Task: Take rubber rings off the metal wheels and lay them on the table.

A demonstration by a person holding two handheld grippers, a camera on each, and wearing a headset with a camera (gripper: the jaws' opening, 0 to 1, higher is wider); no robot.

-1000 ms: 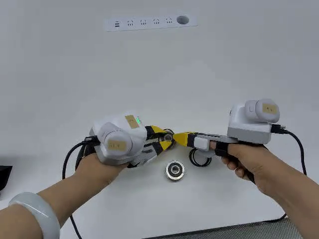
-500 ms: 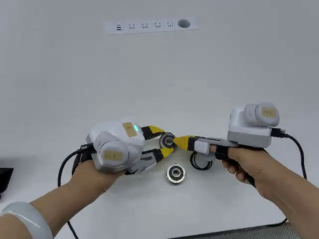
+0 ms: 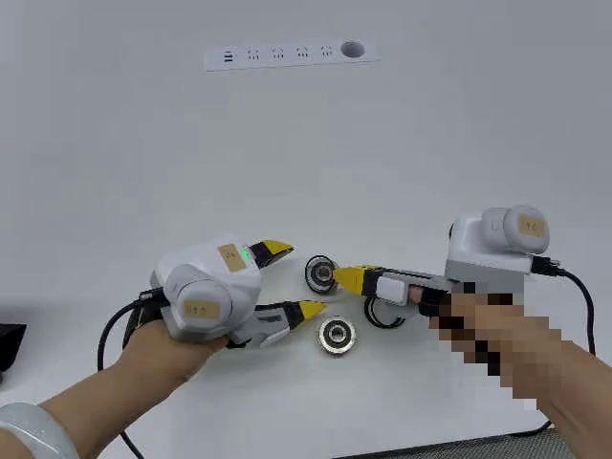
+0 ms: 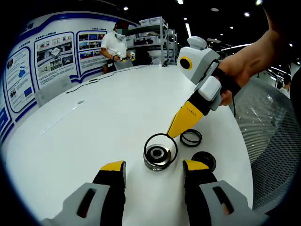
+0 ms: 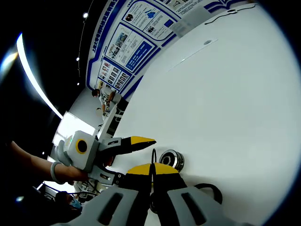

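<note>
- The right gripper (image 3: pixel 344 278) was pinched fully closed, its yellow tips gripping the upper arc of a thin black rubber ring (image 4: pixel 160 134).
- That ring stood up as a loop. Its lower arc was against the top of a small round metal wheel (image 4: pixel 157 155), and I could not tell whether it was seated there or merely resting.
- The left gripper (image 3: pixel 301 277) was spread wide and held nothing, one jaw on either side of that wheel without touching it.
- A second metal wheel (image 3: pixel 336 332) lay just beside the first, nearer the bench's front edge. Whether it carried a ring was unclear.
- A few loose black rings (image 3: pixel 382 311) lay flat under the right gripper, straight on the white bench (image 3: pixel 306 143) with no tray or box around them.
- The wheel was unheld, so a pull on a ring that had snagged would probably drag or tip the wheel rather than free the ring.
- A stretched ring could also slip from so narrow a pinch and spring toward the front edge.
- Closing the left jaws carelessly could trap the ring against the wheel.
</note>
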